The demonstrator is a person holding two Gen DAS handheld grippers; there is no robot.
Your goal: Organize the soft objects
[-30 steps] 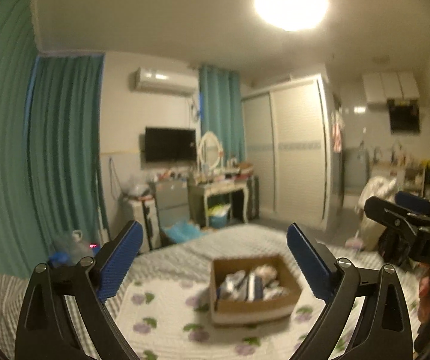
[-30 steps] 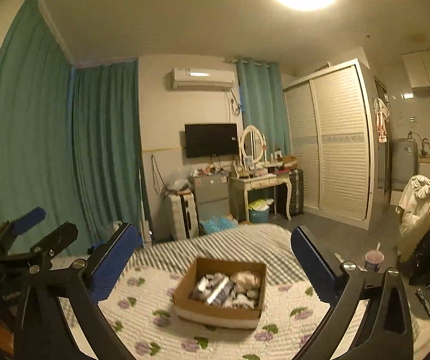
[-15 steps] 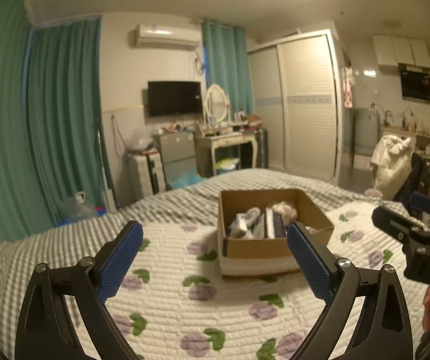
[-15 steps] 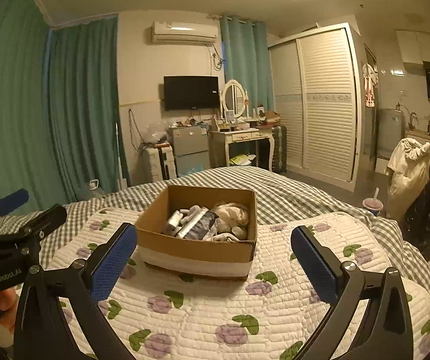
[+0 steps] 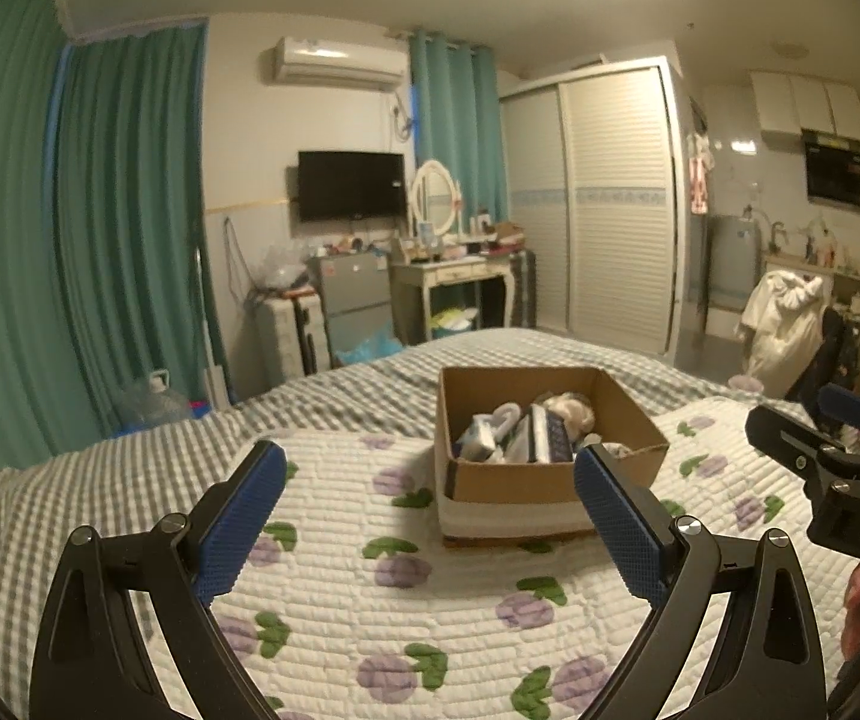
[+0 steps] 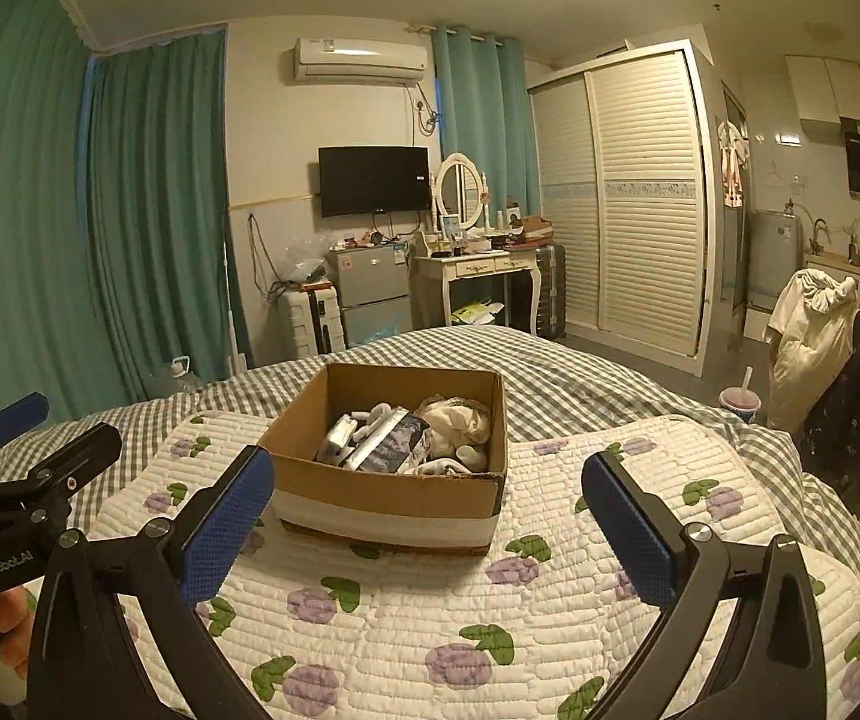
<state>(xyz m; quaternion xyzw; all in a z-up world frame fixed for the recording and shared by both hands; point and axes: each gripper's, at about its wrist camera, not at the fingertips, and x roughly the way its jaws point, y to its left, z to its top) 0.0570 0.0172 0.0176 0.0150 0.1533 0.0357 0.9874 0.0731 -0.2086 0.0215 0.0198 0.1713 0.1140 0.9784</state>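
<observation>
A cardboard box sat on the floral quilt spread over the bed, holding a jumble of soft objects; among them a cream bundle of fabric lay against the box's right wall; the left gripper hovered just before the box's near wall, jaws spread wide and empty; the right gripper hung before the same wall, likewise wide and holding nothing; beyond the box stood a white dressing table and a wall-mounted television.
</observation>
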